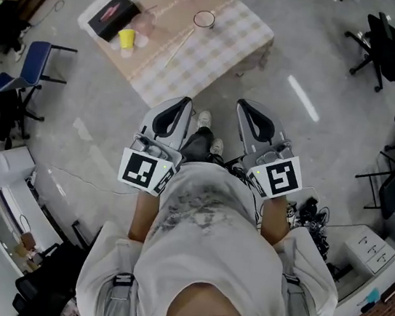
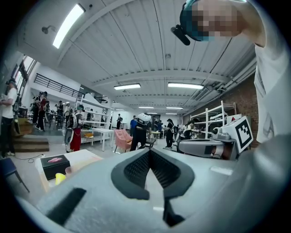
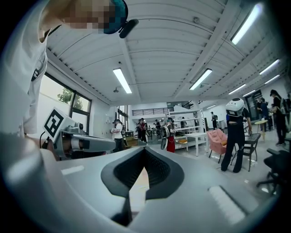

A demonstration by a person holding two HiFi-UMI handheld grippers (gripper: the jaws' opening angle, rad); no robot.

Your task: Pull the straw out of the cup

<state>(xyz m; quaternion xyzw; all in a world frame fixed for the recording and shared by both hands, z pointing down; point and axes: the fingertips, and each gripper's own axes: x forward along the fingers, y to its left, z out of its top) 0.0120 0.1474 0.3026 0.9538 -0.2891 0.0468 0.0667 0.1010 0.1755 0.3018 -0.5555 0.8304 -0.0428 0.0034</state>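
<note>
The low table (image 1: 229,44) with a checked cloth stands on the floor well ahead of me. On it are a clear round cup (image 1: 204,19), a yellow cup (image 1: 127,37) and a pinkish cup (image 1: 142,29). A thin pale straw (image 1: 181,43) seems to lie on the cloth below the clear cup; whether any cup holds a straw is too small to tell. My left gripper (image 1: 184,104) and right gripper (image 1: 243,106) are held side by side close to my body, far short of the table. Both are shut and empty, in the left gripper view (image 2: 149,151) and the right gripper view (image 3: 144,149).
A black box (image 1: 113,14) sits at the table's left corner, also seen from the left gripper (image 2: 54,164) beside the yellow cup (image 2: 59,178). Office chairs (image 1: 382,41) stand at the right, a blue chair (image 1: 35,63) and white cabinets (image 1: 0,198) at the left. People stand further back (image 3: 236,132).
</note>
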